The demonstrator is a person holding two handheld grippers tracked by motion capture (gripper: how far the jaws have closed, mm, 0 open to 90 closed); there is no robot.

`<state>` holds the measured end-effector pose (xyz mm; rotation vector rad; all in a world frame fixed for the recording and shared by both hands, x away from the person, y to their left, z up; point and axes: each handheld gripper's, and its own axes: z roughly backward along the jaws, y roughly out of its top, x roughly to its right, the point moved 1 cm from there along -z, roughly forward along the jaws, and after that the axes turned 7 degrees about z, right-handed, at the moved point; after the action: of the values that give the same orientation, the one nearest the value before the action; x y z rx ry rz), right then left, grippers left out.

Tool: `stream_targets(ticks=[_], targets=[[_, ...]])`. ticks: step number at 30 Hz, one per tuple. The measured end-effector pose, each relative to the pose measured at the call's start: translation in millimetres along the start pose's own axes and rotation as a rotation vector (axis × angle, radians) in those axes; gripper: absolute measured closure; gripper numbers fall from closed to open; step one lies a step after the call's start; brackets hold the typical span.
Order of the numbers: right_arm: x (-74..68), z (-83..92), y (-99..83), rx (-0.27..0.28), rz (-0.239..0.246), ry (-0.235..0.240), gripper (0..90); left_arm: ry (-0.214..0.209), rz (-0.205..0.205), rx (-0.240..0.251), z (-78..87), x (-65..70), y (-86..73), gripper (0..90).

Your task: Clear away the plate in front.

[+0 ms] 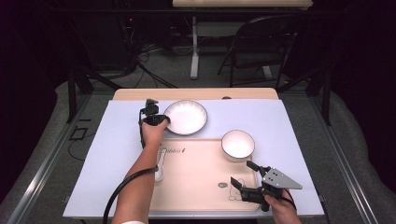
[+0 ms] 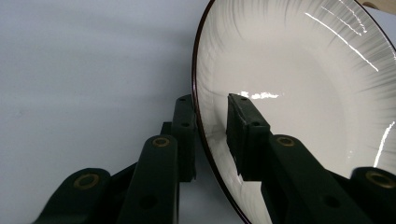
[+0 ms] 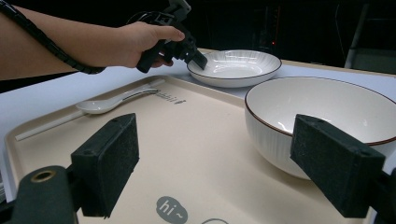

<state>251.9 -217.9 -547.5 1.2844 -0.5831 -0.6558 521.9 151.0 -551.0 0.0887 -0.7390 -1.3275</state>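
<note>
My left gripper (image 1: 158,119) stands at the left rim of the plate (image 1: 185,117), one jaw inside and one outside. To its left the white mat (image 1: 116,140) is bare, so there is room. The middle of the tray (image 1: 201,172) before my right gripper (image 1: 243,176) is free. The bowl (image 1: 237,144) blocks the tray's far right corner; the spoon (image 1: 159,169) lies along its left edge.
</note>
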Motion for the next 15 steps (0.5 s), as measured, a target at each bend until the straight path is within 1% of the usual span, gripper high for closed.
stream_targets(ticks=[7, 9, 15], targets=[[0.7, 0.3, 0.0, 0.002, -0.005, 0.003, 14.7, 0.003, -0.012, 0.010, 9.4, 6.6, 4.6, 77.9], [0.7, -0.2, 0.0, 0.002, -0.006, 0.005, 14.7, -0.003, -0.019, 0.015, 14.1, 8.9, 5.9, 79.0], [0.1, -0.6, 0.2, 0.002, -0.007, 0.008, 14.7, -0.010, -0.017, 0.019, 19.9, 12.5, 7.6, 81.1]])
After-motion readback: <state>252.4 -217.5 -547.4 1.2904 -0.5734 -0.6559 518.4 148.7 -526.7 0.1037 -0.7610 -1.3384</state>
